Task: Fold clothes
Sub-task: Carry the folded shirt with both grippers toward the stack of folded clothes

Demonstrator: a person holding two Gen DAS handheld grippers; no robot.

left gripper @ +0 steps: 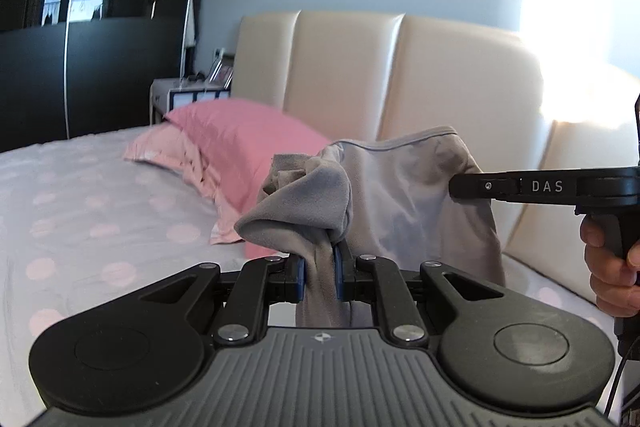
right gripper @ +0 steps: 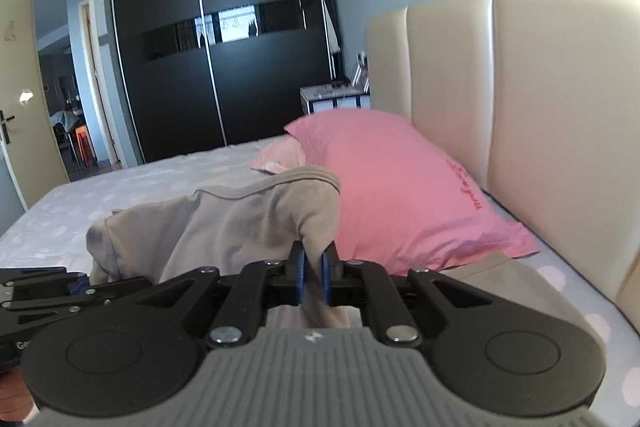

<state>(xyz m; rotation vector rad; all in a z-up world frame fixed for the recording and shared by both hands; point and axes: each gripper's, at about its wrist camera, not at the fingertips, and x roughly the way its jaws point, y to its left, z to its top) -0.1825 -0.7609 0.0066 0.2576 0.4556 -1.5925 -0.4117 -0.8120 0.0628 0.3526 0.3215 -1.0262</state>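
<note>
A grey garment (left gripper: 404, 195) hangs in the air above the bed, stretched between both grippers. My left gripper (left gripper: 320, 267) is shut on a bunched corner of it, the cloth squeezed between the blue pads. At the right of the left wrist view the right gripper (left gripper: 454, 189) pinches the other corner, with a person's hand (left gripper: 612, 267) on its handle. In the right wrist view my right gripper (right gripper: 314, 267) is shut on the grey garment (right gripper: 224, 223), which drapes off to the left toward the left gripper's black linkage (right gripper: 44, 287).
Below lies the bed (left gripper: 80, 207) with a white sheet dotted pink. Pink pillows (right gripper: 400, 187) rest against a cream padded headboard (right gripper: 540, 107). A black sliding wardrobe (right gripper: 216, 67), a small white bedside unit (right gripper: 336, 99) and an open doorway (right gripper: 68, 99) stand beyond.
</note>
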